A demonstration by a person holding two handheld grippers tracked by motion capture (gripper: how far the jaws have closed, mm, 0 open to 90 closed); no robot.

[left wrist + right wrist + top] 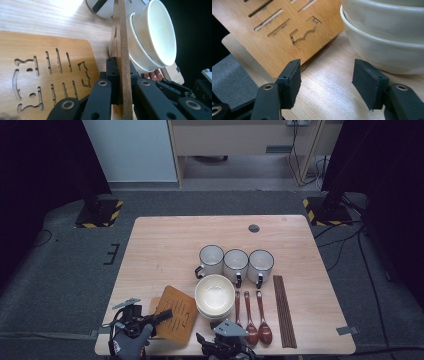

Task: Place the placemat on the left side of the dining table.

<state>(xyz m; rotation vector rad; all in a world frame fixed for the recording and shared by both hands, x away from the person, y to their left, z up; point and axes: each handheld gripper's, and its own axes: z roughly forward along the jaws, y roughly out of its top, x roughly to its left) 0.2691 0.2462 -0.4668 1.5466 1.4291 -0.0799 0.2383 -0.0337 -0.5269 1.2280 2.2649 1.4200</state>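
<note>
Top bamboo trivet clamped edge-on by left gripper, lifted off second trivet near stacked bowls. Right gripper parted, nothing held, low over table. Next up, probably: trivet carried clear, set flat.

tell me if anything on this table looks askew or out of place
One thing: the top wooden coaster is off the coaster stack, lifted on edge and clamped in the left gripper. The mugs, stacked bowls, spoons and chopsticks sit in tidy rows.
</note>
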